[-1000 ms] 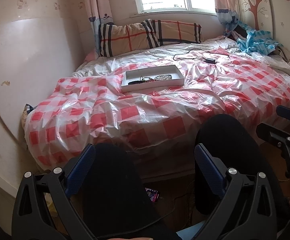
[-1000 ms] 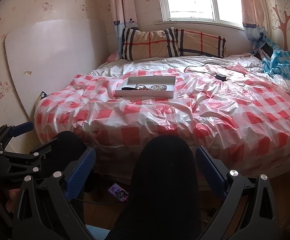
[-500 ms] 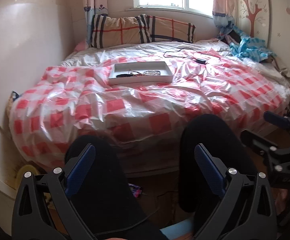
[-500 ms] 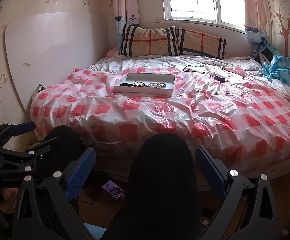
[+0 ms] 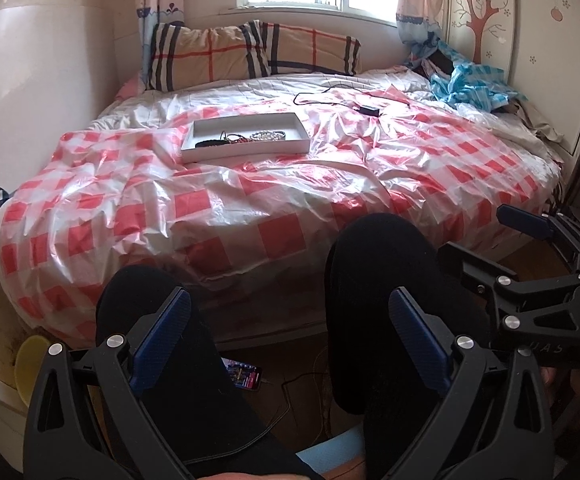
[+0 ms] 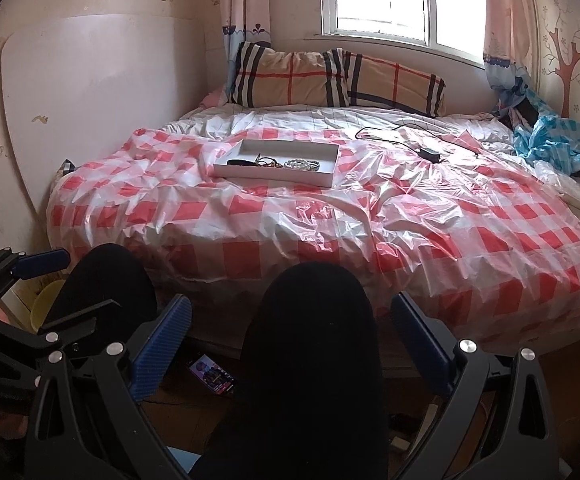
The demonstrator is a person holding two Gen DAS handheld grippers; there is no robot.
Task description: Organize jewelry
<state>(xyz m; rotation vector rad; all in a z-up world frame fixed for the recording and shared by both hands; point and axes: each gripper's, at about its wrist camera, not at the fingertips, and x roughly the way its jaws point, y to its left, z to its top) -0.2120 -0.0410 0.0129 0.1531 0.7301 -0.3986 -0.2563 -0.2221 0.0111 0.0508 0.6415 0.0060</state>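
While you held both the left gripper [image 5: 290,344] and right gripper [image 6: 290,344] spread wide and empty over your knees, the jewelry [image 6: 274,163] lay tangled in the white tray [image 6: 329,178] on the bed [image 6: 409,216], well apart; it looked light, limp and snag-prone, best pinched by a single strand.

Both grippers are black plastic frames with triangular cut-outs and silver screw heads at the joints. The left gripper [image 5: 290,336] and right gripper [image 6: 291,340] each carry two long fingers [image 5: 162,340] faced with ribbed blue pads. The person wears black trousers [image 6: 309,360].
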